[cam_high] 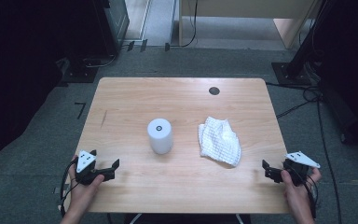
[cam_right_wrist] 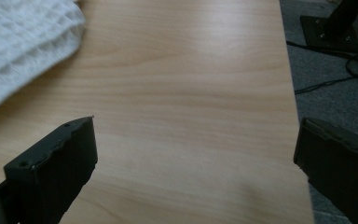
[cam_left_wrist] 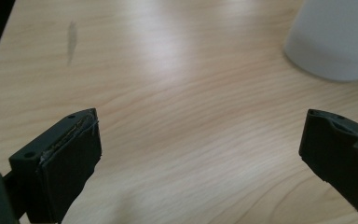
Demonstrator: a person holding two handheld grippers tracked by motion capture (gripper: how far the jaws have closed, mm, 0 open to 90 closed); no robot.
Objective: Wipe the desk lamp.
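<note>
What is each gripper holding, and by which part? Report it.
Nothing is held. The left gripper and the right gripper both stand open over bare table, apart from the white cylinder and the white cloth.

Each black claw (cam_high: 106,169) carries a grey three-cornered plate and a trailing black cable.

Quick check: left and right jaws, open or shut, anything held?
Left gripper: jaws open, holding nothing, over bare table.
Right gripper: jaws open, holding nothing, the white cloth lies apart from it.
</note>
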